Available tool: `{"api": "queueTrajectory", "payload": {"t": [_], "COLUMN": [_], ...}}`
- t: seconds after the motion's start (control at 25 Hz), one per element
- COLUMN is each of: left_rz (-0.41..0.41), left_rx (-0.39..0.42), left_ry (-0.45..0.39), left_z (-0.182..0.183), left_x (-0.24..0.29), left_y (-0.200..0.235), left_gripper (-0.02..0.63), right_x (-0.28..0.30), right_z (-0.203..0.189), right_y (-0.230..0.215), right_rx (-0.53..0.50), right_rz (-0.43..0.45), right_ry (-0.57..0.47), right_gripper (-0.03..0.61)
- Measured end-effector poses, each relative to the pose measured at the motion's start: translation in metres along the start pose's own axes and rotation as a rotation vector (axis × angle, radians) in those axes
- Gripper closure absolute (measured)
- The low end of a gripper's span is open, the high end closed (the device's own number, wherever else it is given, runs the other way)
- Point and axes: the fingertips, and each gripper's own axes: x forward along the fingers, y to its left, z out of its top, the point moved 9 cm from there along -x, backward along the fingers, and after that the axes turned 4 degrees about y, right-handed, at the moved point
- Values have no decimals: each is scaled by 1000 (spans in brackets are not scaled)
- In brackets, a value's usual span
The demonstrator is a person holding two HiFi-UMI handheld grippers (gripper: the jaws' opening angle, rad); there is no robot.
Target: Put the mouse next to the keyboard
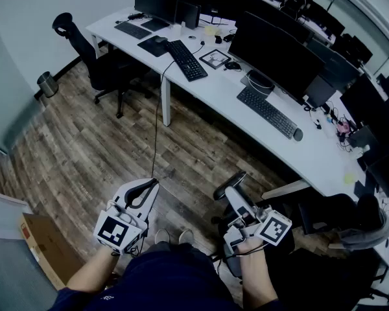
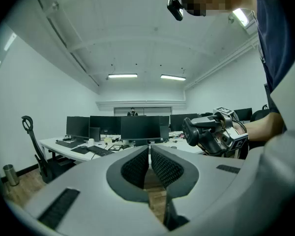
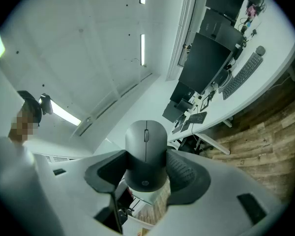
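Standing back from the desk (image 1: 215,91), you grip the grey mouse (image 3: 146,146) in your right gripper (image 3: 147,168), well apart from the keyboard (image 1: 268,112); your left gripper (image 2: 150,155) has its jaws together, empty.

White desk (image 1: 211,88): monitors (image 1: 275,54), keyboards (image 1: 268,112), black pad (image 1: 154,45), cables and small clutter at the far end. Wood floor (image 1: 84,154): chair (image 1: 91,50), bin (image 1: 47,83), cardboard box (image 1: 48,245).
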Motion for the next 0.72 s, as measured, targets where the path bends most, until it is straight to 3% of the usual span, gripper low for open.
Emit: {"api": "queueTrajectory", "payload": {"t": [0.72], "left_rz": [10], "left_rx": [0], "left_ry": [12], "left_z": [-2], "left_x": [8], "left_y": [-8], "left_gripper": [572], "right_x": [-2], "right_z": [7], "right_y": [-9], "right_rx": [11], "right_rz": [3], "right_ry": [6], "right_gripper": [321]}}
